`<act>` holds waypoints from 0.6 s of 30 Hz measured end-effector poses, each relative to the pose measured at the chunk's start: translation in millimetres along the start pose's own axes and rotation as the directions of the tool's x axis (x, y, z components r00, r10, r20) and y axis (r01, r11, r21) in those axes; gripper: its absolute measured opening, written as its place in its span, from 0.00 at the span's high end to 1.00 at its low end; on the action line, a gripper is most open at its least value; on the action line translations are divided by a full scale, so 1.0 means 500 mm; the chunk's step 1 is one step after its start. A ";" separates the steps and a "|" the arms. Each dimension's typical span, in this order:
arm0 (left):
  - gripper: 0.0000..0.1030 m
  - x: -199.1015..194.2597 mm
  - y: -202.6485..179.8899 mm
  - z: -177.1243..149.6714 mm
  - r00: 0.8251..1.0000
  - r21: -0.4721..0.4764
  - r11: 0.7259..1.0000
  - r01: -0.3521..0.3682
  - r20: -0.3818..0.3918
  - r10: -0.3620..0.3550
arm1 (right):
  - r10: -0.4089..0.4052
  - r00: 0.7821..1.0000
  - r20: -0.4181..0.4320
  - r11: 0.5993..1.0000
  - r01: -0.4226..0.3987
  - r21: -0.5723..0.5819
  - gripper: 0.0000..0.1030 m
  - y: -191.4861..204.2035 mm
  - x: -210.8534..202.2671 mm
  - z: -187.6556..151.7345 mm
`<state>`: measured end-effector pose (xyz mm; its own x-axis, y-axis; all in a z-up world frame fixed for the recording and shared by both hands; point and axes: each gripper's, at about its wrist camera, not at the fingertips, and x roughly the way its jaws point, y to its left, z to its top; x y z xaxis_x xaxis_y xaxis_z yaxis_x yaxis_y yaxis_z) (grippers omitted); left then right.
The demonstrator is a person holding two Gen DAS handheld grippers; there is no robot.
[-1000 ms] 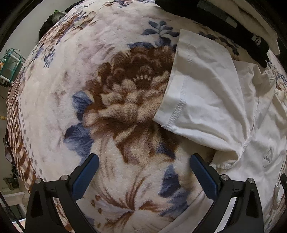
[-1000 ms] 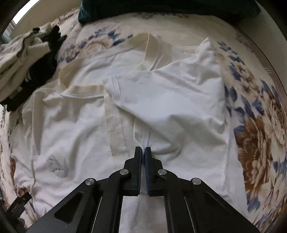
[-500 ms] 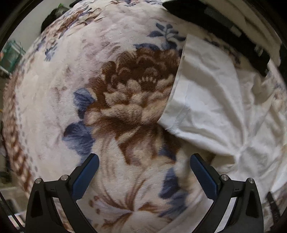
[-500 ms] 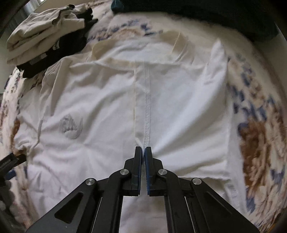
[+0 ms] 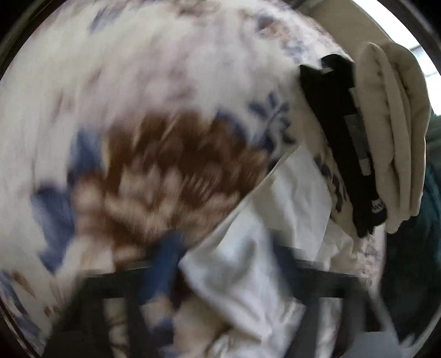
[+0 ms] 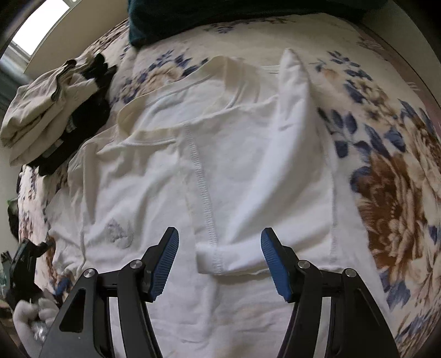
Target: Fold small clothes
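- right gripper (image 6: 220,260): jaws spread wide, holding nothing; blue pads sit either side of the folded-in sleeve cuff (image 6: 220,261), not touching it as far as I can tell.
- left gripper (image 5: 228,264): heavy motion blur; jaws look apart, with white fabric between them, but I cannot tell if that cloth is pinched or just lying under them.
- white T-shirt (image 6: 165,192) lies flat on the floral blanket (image 6: 391,192) on the bed. Right sleeve and side panel are laid inward over the body, stitched hem running up the middle. Small grey print (image 6: 118,232) shows near the lower left of the shirt.
- left side not folded in; its edge (image 5: 248,198) lies against the brown flower in the left wrist view.
- farther out: stack of folded beige and black clothes (image 6: 52,118) at the far left, dark teal bedding (image 6: 220,16) at the head of the bed.
- judgement: one side fold laid down, opposite side likely next.
- risks:
  - cuff sits loose and slightly rolled, so it may spring back or bunch if the right gripper brushes it while pulling away.
  - left gripper looks to be swinging fast; a sloppy grab could catch the plush blanket along with the shirt edge, or drag the whole shirt and undo the fold.
  - soft blanket gives little grip, so the shirt can slide and skew.
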<state>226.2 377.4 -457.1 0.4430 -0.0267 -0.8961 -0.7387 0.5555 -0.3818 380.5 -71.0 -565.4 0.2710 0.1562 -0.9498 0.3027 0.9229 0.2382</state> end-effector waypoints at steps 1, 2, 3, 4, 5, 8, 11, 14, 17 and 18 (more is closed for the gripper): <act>0.96 -0.002 -0.008 0.005 1.000 0.030 0.999 -0.010 0.008 0.009 | -0.009 1.000 0.003 1.000 0.009 0.007 0.37 -0.002 0.001 0.001; 0.96 -0.005 -0.015 0.008 1.000 0.052 0.999 -0.014 0.017 0.014 | -0.019 1.000 0.004 1.000 0.018 0.018 0.37 -0.011 -0.002 -0.001; 0.96 -0.017 -0.026 0.005 0.999 0.084 0.996 0.004 0.054 -0.009 | -0.021 1.000 0.002 0.999 0.021 0.027 0.37 -0.014 0.000 -0.001; 0.97 -0.035 -0.041 0.001 0.997 0.127 0.992 0.009 0.078 -0.019 | -0.023 1.000 0.002 0.999 0.023 0.038 0.37 -0.023 -0.003 -0.004; 0.97 -0.051 -0.056 -0.002 0.995 0.177 0.984 0.014 0.096 -0.031 | -0.027 1.000 0.004 0.999 0.027 0.044 0.37 -0.027 -0.004 -0.005; 0.98 -0.108 -0.112 -0.034 0.984 0.350 0.936 0.037 0.153 -0.096 | -0.031 0.999 0.010 0.998 0.031 0.055 0.37 -0.044 -0.014 -0.011; 0.98 -0.159 -0.182 -0.110 0.970 0.522 0.851 0.063 0.168 -0.175 | -0.035 0.999 0.018 0.997 0.034 0.064 0.37 -0.068 -0.031 -0.018; 0.98 -0.177 -0.236 -0.222 0.970 0.698 0.707 0.114 0.075 -0.231 | -0.045 0.999 0.019 0.996 0.043 0.073 0.37 -0.087 -0.039 -0.021; 0.97 -0.104 -0.305 -0.333 0.980 0.808 0.566 0.162 -0.063 -0.191 | -0.064 0.998 0.003 0.994 0.063 0.092 0.37 -0.115 -0.043 -0.023; 0.97 -0.083 -0.297 -0.368 0.982 0.830 0.529 0.177 -0.113 -0.152 | -0.065 0.998 0.001 0.993 0.064 0.099 0.37 -0.123 -0.046 -0.022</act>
<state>224.3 142.9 -405.0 0.4903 -0.2047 -0.8472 0.1097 0.9788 -0.1730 345.6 -127.3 -560.4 0.2517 0.0959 -0.9630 0.4081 0.8918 0.1955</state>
